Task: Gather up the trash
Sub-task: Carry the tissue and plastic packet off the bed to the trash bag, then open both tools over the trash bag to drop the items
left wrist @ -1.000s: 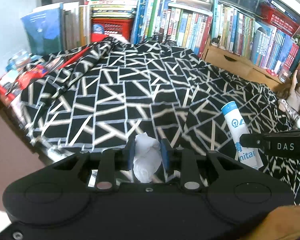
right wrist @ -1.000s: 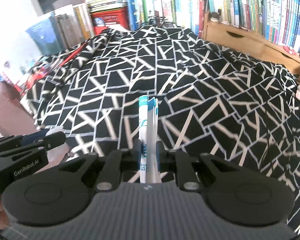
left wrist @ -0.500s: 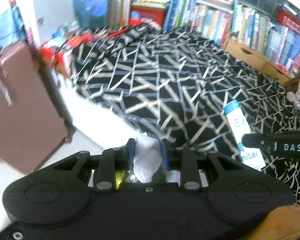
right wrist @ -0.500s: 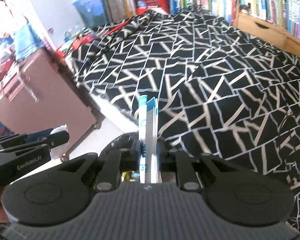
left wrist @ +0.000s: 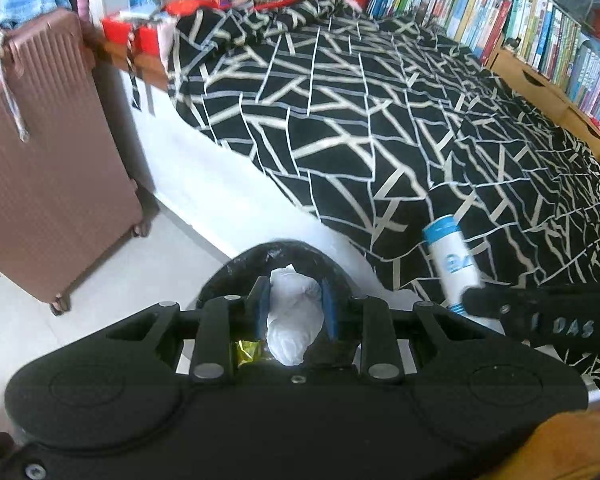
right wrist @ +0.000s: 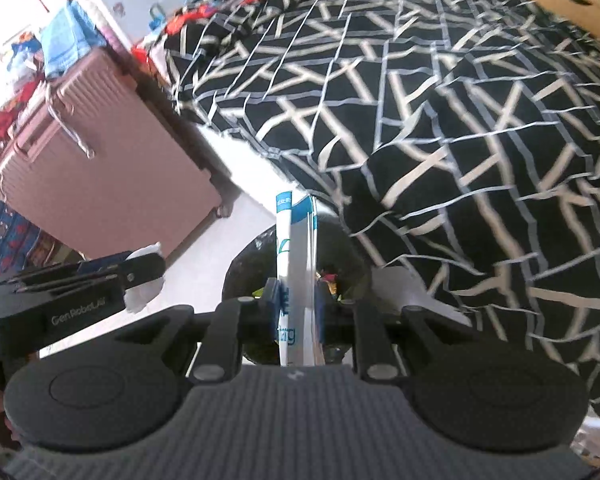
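**White tissue and flattened packet held over the black-lined bin**

Crumpled white tissue (left wrist: 294, 312) sits pinched between the blue pads of our left gripper (left wrist: 293, 308), low in the middle of the left wrist frame. Right behind it we see the round mouth of a bin lined with a black bag (left wrist: 236, 276), a scrap of yellow wrapper (left wrist: 247, 353) showing inside.

Our right gripper (right wrist: 298, 308) clamps a flattened white and blue packet (right wrist: 294, 248), which stands upright in the centre of its frame, over the same bin (right wrist: 244, 264). Its jaws have eased apart only slightly, the packet between them.

We see the black and white patterned bedspread (left wrist: 360, 120) filling the right and upper parts of both frames, and a pink suitcase (left wrist: 40, 168) standing at the left on the pale floor (left wrist: 120, 272).
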A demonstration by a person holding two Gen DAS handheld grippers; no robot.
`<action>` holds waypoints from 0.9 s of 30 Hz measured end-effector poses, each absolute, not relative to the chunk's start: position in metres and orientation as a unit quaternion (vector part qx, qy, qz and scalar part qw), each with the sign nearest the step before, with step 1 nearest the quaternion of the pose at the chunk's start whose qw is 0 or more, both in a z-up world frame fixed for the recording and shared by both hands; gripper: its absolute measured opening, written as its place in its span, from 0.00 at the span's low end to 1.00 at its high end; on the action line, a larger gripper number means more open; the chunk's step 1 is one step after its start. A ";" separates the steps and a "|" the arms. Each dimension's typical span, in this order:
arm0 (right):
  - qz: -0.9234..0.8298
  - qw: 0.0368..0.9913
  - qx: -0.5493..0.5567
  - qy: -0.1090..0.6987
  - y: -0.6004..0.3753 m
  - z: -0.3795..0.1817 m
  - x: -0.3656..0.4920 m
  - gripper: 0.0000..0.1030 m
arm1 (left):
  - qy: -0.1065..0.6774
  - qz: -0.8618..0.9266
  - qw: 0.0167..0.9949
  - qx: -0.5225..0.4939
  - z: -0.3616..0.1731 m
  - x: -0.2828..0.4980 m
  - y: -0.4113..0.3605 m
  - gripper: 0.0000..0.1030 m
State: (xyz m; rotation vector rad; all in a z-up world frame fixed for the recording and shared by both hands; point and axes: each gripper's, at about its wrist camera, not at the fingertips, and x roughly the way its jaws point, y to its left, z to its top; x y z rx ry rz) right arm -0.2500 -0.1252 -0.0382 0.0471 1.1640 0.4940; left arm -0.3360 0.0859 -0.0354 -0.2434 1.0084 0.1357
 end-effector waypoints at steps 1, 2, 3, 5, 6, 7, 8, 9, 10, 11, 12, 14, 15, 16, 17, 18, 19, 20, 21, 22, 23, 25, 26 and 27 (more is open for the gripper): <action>0.234 0.804 0.019 0.546 -0.120 -0.045 -0.248 0.21 | 0.485 0.060 0.865 -0.116 -0.043 -0.331 0.089 0.25; 0.238 0.801 0.017 0.549 -0.115 -0.054 -0.245 0.21 | 0.490 0.054 0.863 -0.112 -0.053 -0.324 0.091 0.25; 0.240 0.798 0.016 0.553 -0.111 -0.061 -0.244 0.21 | 0.494 0.049 0.861 -0.107 -0.061 -0.319 0.093 0.25; 0.242 0.792 0.015 0.561 -0.103 -0.079 -0.237 0.21 | 0.500 0.040 0.859 -0.098 -0.079 -0.308 0.097 0.25; 0.242 0.789 0.015 0.564 -0.099 -0.088 -0.234 0.21 | 0.503 0.035 0.858 -0.096 -0.089 -0.302 0.100 0.25; 0.243 0.787 0.016 0.567 -0.096 -0.096 -0.231 0.22 | 0.505 0.030 0.857 -0.095 -0.098 -0.297 0.102 0.25; 0.242 0.785 0.017 0.570 -0.093 -0.105 -0.227 0.22 | 0.508 0.025 0.856 -0.093 -0.109 -0.291 0.104 0.25; 0.240 0.783 0.018 0.574 -0.090 -0.114 -0.223 0.22 | 0.511 0.022 0.855 -0.090 -0.119 -0.286 0.107 0.25; 0.238 0.781 0.018 0.577 -0.087 -0.122 -0.220 0.23 | 0.515 0.020 0.853 -0.089 -0.129 -0.282 0.109 0.25; 0.235 0.780 0.018 0.579 -0.084 -0.129 -0.217 0.23 | 0.520 0.017 0.849 -0.088 -0.141 -0.276 0.111 0.25; 0.234 0.779 0.018 0.582 -0.082 -0.138 -0.213 0.24 | 0.524 0.015 0.847 -0.090 -0.151 -0.272 0.113 0.26; 0.229 0.775 0.019 0.589 -0.078 -0.154 -0.207 0.25 | 0.533 0.014 0.841 -0.094 -0.171 -0.264 0.117 0.26; 0.226 0.773 0.020 0.592 -0.077 -0.162 -0.204 0.25 | 0.537 0.014 0.838 -0.095 -0.180 -0.260 0.119 0.26; 0.223 0.771 0.021 0.596 -0.075 -0.171 -0.201 0.26 | 0.541 0.014 0.836 -0.095 -0.190 -0.257 0.122 0.26; 0.220 0.770 0.022 0.599 -0.073 -0.178 -0.198 0.26 | 0.544 0.013 0.834 -0.094 -0.199 -0.254 0.124 0.26; 0.217 0.768 0.024 0.602 -0.071 -0.187 -0.195 0.26 | 0.547 0.012 0.832 -0.094 -0.208 -0.252 0.126 0.26; 0.214 0.766 0.027 0.606 -0.070 -0.195 -0.193 0.26 | 0.550 0.011 0.830 -0.093 -0.216 -0.249 0.127 0.26; 0.212 0.763 0.030 0.610 -0.067 -0.204 -0.190 0.26 | 0.553 0.011 0.828 -0.092 -0.224 -0.247 0.129 0.26; 0.209 0.761 0.032 0.613 -0.065 -0.212 -0.188 0.26 | 0.557 0.010 0.826 -0.091 -0.232 -0.246 0.131 0.26; 0.206 0.760 0.032 0.615 -0.064 -0.219 -0.187 0.27 | 0.559 0.010 0.824 -0.089 -0.238 -0.246 0.132 0.26; 0.204 0.758 0.032 0.618 -0.062 -0.226 -0.186 0.27 | 0.563 0.010 0.822 -0.089 -0.246 -0.244 0.134 0.26; 0.202 0.756 0.033 0.622 -0.060 -0.236 -0.185 0.30 | 0.567 0.011 0.819 -0.091 -0.257 -0.243 0.136 0.26; 0.200 0.754 0.033 0.624 -0.059 -0.242 -0.185 0.32 | 0.569 0.011 0.817 -0.092 -0.262 -0.242 0.137 0.27; 0.200 0.753 0.033 0.626 -0.058 -0.246 -0.186 0.39 | 0.570 0.012 0.816 -0.094 -0.267 -0.243 0.138 0.28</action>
